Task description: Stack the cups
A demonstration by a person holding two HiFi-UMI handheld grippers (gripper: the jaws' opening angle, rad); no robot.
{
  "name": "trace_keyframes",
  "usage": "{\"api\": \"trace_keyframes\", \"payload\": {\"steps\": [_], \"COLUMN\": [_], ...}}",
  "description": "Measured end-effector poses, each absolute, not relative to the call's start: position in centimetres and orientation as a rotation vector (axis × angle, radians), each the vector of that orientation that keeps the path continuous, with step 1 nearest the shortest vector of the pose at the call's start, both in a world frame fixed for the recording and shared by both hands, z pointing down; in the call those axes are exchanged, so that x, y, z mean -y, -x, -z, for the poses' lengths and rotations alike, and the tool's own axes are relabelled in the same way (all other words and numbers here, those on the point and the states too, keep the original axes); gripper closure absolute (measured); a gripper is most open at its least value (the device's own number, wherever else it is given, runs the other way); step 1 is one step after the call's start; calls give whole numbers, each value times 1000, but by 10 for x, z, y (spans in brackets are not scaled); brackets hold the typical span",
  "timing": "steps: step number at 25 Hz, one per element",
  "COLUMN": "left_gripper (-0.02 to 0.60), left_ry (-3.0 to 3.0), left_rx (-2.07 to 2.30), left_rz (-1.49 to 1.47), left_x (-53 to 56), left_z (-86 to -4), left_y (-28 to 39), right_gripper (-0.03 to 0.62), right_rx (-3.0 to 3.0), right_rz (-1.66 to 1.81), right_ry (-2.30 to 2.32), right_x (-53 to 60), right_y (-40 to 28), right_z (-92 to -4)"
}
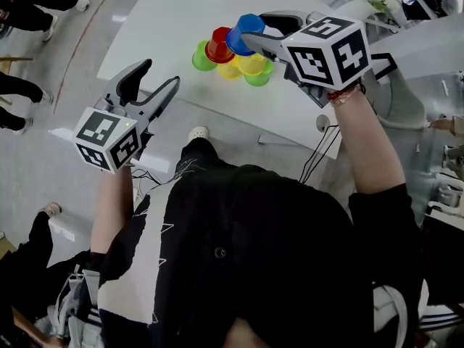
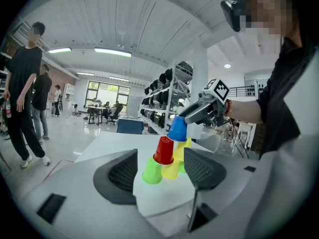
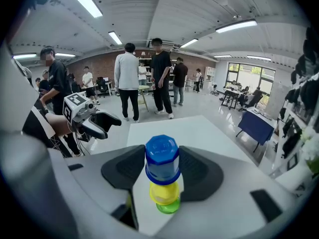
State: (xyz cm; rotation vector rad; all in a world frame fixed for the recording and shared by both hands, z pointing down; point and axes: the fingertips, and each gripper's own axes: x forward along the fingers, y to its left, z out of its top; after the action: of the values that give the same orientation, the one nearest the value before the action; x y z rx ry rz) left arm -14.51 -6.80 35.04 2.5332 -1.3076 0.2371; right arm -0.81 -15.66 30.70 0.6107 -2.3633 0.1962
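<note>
**Blue cup pinched at the top of the cup pyramid**

The right gripper (image 1: 254,29) had its jaws closed on the sides of an upside-down blue cup (image 1: 245,31). In the right gripper view the pads pressed the cup from both flanks. It held the cup at the peak of a small pyramid of upturned cups on the white table (image 1: 167,20), close to the table's near edge and about midway along it.

The bottom row ran from a green cup (image 1: 202,56) through a yellow cup (image 1: 229,70) to a second green cup (image 1: 259,80). A red cup (image 1: 219,44) and another yellow cup (image 1: 251,63) sat side by side on the row above. The blue cup's rim was right at the tops of that red and yellow pair. No view showed whether it rested on them.

The left gripper (image 1: 159,73) was off the table, just outside its near edge and left of the pyramid, well apart from the cups. Its jaws were spread wide with nothing between them, and through the gap the left gripper view showed the pyramid. Several people stood on the floor beyond the table's far edge.
</note>
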Motion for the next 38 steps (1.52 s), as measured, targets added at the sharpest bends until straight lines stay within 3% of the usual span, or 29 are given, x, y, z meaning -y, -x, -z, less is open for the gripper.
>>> {"api": "trace_keyframes", "payload": {"steps": [26, 30, 33, 36, 38], "left_gripper": [279, 284, 302, 331, 356], "left_ry": [-2585, -2619, -2660, -2691, -2702], "left_rx": [1270, 1252, 1237, 1235, 1235], "left_rz": [-176, -120, -95, -68, -48], "left_x": [81, 89, 98, 101, 100], "left_z": [-328, -307, -294, -281, -273], "left_y": [138, 127, 114, 102, 94], "right_gripper": [362, 415, 530, 587, 592], "right_rx": [2500, 2655, 2732, 2758, 2773], "right_rz": [-240, -336, -378, -414, -440], "right_ry": [-770, -977, -1178, -1313, -1364], "right_x": [158, 163, 168, 165, 158], "right_y": [-10, -33, -59, -80, -89], "right_z": [-276, -241, -224, -221, -221]}}
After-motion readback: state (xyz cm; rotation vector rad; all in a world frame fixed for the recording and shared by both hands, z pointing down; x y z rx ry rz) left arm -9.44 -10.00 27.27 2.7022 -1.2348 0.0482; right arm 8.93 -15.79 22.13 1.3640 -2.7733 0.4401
